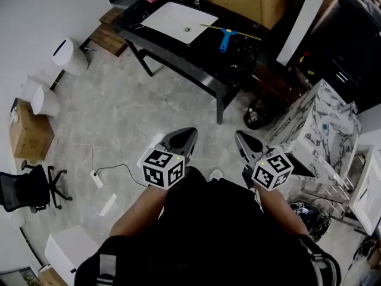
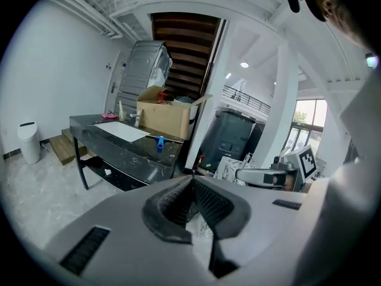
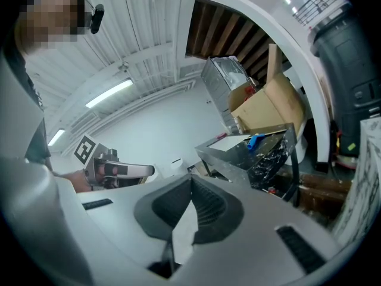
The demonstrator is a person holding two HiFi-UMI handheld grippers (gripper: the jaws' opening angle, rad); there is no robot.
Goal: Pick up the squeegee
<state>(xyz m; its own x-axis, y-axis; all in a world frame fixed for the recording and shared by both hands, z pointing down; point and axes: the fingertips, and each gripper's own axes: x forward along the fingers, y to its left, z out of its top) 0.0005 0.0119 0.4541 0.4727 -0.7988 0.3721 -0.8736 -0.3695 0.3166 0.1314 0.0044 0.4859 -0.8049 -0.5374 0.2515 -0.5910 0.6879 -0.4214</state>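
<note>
Head view: black marble-top table point(image 1: 238, 70) stands at the far side. Open grey tile floor point(image 1: 137, 118) lies between it and the person. The blue-handled squeegee point(image 1: 225, 38) lies on the tabletop, just right of a white rectangular basin point(image 1: 172, 18) and well apart from both grippers. A white marble-pattern cabinet point(image 1: 318, 124) crowds the right, with white bins point(image 1: 69, 56) along the left wall. Left gripper point(image 1: 190, 134) and right gripper point(image 1: 240, 137) are held out side by side at the torso, pointing toward the table. Each carries a cube with black-and-white square markers.

Left gripper view: jaws clenched tip to tip, nothing between them. Squeegee point(image 2: 160, 142) sits far ahead near the table's point(image 2: 113, 143) right end.

Right gripper view: jaws pressed together, empty. Squeegee point(image 3: 256, 140) is on the table point(image 3: 238, 155) ahead, beside a brown cardboard box point(image 3: 268, 109).
</note>
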